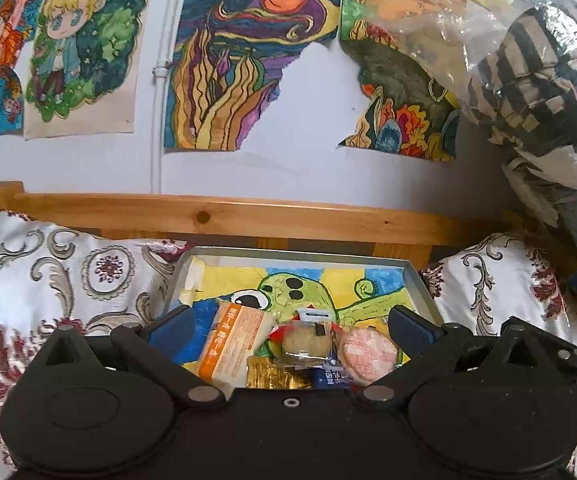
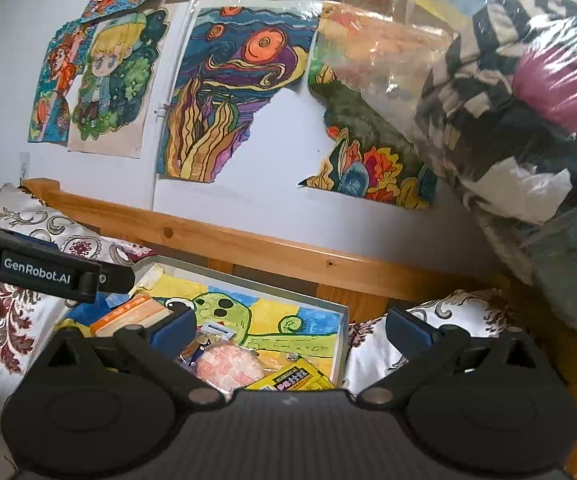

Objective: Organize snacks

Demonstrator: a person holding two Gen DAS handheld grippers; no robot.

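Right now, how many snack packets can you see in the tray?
5 visible: orange-white packet at left, beige round cake in the middle, gold packet in front, pink round packet right, yellow packet nearest. Others may be hidden.

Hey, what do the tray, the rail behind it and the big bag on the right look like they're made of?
Tray: probably thin metal or painted board, matte grey, with crisp folded-looking walls; a crayon-coloured paper drawing lines its floor.
Rail: varnished pine-like wood, with visible knots and grain.
Bag: clear thin plastic, glossy and crinkled, with striped fabric showing through.
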